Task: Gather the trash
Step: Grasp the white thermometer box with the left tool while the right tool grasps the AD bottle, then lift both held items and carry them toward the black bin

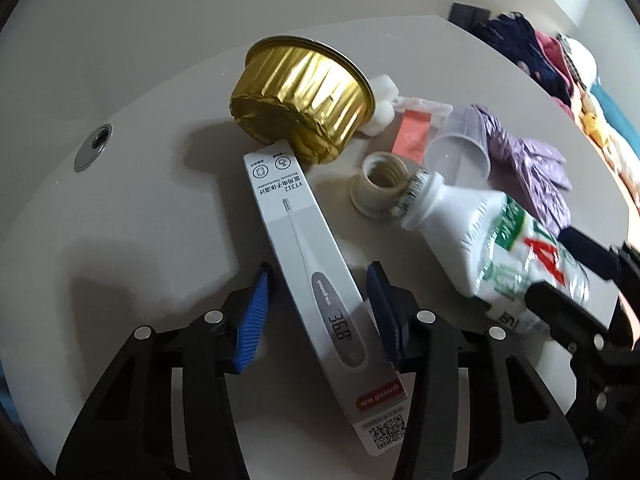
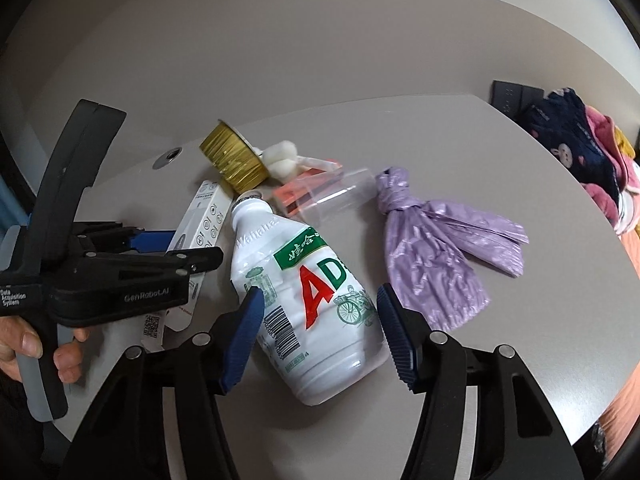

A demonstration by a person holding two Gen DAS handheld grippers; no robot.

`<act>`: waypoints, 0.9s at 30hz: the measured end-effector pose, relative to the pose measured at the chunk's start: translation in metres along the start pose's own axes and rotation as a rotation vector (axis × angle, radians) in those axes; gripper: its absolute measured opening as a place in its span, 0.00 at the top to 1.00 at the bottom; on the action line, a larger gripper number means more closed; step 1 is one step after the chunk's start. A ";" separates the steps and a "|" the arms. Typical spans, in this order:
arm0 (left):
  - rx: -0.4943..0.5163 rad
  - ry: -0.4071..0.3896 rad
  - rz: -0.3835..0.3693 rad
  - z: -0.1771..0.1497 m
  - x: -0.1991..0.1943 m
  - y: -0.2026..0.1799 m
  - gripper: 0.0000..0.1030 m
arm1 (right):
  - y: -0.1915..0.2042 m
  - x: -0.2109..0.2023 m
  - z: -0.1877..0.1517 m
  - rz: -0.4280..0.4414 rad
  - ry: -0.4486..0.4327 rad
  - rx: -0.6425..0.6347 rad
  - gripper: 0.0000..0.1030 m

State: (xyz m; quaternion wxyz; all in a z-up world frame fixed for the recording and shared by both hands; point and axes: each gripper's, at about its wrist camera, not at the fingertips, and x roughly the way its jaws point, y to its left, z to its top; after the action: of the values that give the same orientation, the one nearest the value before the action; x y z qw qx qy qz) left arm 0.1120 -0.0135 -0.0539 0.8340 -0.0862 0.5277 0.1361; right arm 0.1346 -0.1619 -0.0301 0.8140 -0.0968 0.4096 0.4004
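A: Nearest, the left tongs (image 1: 318,308) straddle a long white thermometer box (image 1: 316,280) on the worktop (image 1: 140,220); one pad touches, the other stands clear.

B: The right tongs (image 2: 320,332) bracket a capless white bottle (image 2: 316,300) lying flat; gripped or not, I cannot tell.

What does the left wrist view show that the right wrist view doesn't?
Left wrist only: the beige cap lying by the bottle's mouth, and the thermometer box's printed face. Right wrist only: a hand holding the left gripper, and the purple bag's knot. Both: white bottle, thermometer box, gold foil cup, purple bag, clear cup.
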 end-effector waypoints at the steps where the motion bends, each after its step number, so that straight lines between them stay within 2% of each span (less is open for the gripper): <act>1: 0.009 0.003 -0.006 0.000 0.000 0.001 0.54 | 0.002 0.002 0.001 0.003 0.004 -0.006 0.42; 7: 0.028 0.004 -0.021 -0.009 -0.005 0.012 0.56 | 0.019 0.021 0.003 0.005 0.065 -0.050 0.37; 9: 0.029 -0.020 -0.016 -0.013 -0.006 0.013 0.68 | 0.023 0.029 0.000 -0.012 0.083 -0.066 0.40; 10: 0.024 -0.028 -0.024 -0.014 -0.007 0.015 0.69 | 0.025 0.032 -0.002 -0.014 0.082 -0.066 0.40; 13: 0.012 -0.052 -0.063 -0.019 -0.010 0.024 0.72 | 0.031 0.030 -0.006 -0.012 0.054 -0.059 0.42; 14: -0.001 -0.061 -0.085 -0.021 -0.011 0.028 0.72 | 0.032 0.028 -0.007 -0.019 0.039 -0.058 0.45; 15: -0.007 -0.065 -0.096 -0.023 -0.013 0.031 0.72 | 0.034 0.026 -0.008 -0.016 0.028 -0.049 0.53; 16: -0.009 -0.070 -0.104 -0.025 -0.015 0.034 0.72 | 0.033 0.023 -0.010 -0.009 0.011 -0.018 0.55; 19: -0.004 -0.080 -0.121 -0.029 -0.020 0.037 0.72 | 0.035 0.016 -0.015 -0.038 -0.023 0.022 0.56; 27: 0.016 -0.131 -0.174 -0.036 -0.045 0.034 0.72 | 0.032 -0.017 -0.026 -0.045 -0.118 0.139 0.56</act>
State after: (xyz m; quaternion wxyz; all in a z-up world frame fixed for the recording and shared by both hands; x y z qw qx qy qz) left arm 0.0524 0.0020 -0.0289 0.8760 -0.1162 0.4637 0.0643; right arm 0.0903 -0.1631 -0.0292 0.8503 -0.0254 0.3852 0.3577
